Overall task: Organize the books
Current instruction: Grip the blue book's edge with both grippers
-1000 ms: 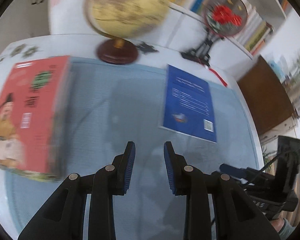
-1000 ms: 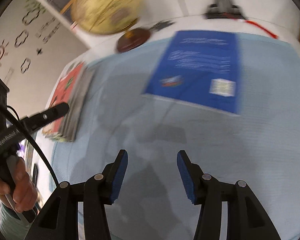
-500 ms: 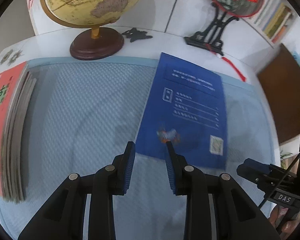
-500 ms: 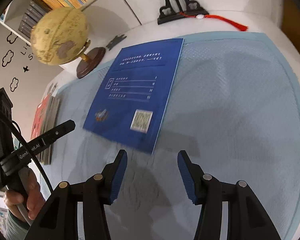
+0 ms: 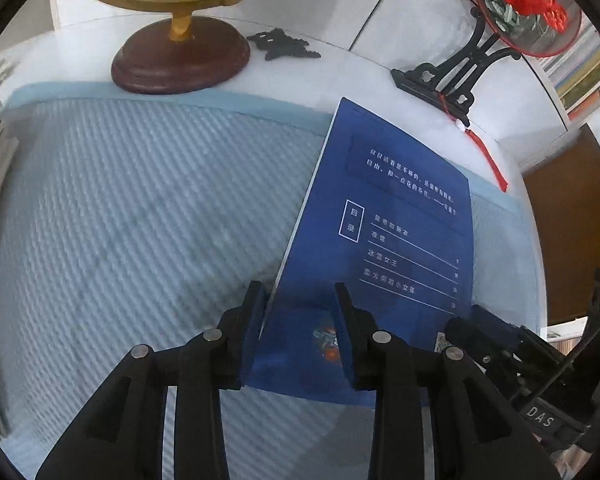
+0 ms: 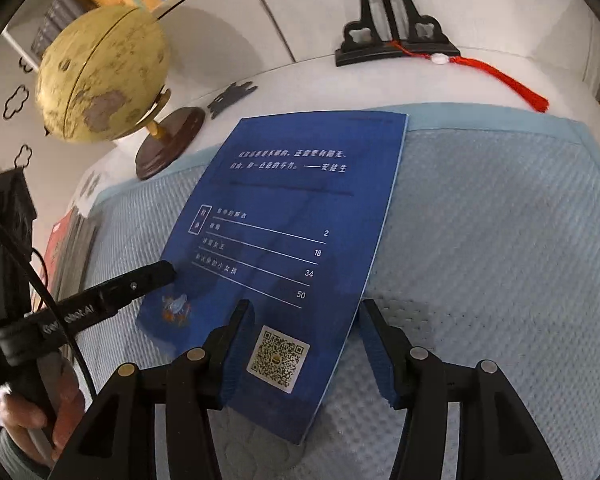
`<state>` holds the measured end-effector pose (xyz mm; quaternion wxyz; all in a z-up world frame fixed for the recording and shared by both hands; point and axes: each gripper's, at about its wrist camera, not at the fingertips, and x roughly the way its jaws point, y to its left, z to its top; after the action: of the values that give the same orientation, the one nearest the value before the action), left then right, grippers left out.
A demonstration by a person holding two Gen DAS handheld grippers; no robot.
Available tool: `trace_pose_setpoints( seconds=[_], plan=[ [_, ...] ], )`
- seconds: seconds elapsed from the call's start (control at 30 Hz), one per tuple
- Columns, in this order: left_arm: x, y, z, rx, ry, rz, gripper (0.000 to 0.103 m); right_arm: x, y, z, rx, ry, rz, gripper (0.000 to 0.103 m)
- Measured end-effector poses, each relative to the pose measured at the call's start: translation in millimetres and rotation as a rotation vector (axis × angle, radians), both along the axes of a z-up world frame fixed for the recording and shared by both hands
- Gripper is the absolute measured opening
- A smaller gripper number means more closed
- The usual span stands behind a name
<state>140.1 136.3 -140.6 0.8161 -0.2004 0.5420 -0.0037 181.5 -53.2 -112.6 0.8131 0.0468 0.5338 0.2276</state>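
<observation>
Pale blue quilted matting (image 5: 140, 208) covers the white counter (image 6: 480, 76); a yellow globe (image 6: 100, 76) on a dark wooden base stands at its back edge; the blue book (image 6: 284, 248) lies flat on the matting; the left tongs (image 5: 300, 320) straddle its near left corner and the right tongs (image 6: 306, 344) its near right corner, both parted and just opening wider, pressing nothing.

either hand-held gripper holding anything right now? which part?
Nothing held. The left hand-held gripper and the right hand-held gripper stand open over the blue book's near corners.
</observation>
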Motion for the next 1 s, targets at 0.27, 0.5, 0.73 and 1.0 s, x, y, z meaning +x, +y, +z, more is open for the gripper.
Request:
trace_pose_setpoints(
  seconds=[0.27,0.5,0.73,1.0],
  plan=[
    [-55.9,-45.7,1.5,-0.004,0.04,-0.069,0.03,-39.7,-31.1,3.5,-0.021,0.034,0.021,0.054],
    [-133.1,-106.5,0.4,-0.002,0.063,-0.153,0.03,-109.2,-72.1,-1.9,-0.121,0.021,0.106,0.055],
    [-149.2,-120.1,-1.2,-0.007,0.06,-0.132,0.03,-147.4,-86.5,-5.2,-0.124,-0.067,0.088,0.058],
    [-162.2,-112.2,-1.8,-0.032,0.039,-0.074,0.03,-138.1,-118.1,6.5,0.186,0.066,-0.002,0.059]
  ],
)
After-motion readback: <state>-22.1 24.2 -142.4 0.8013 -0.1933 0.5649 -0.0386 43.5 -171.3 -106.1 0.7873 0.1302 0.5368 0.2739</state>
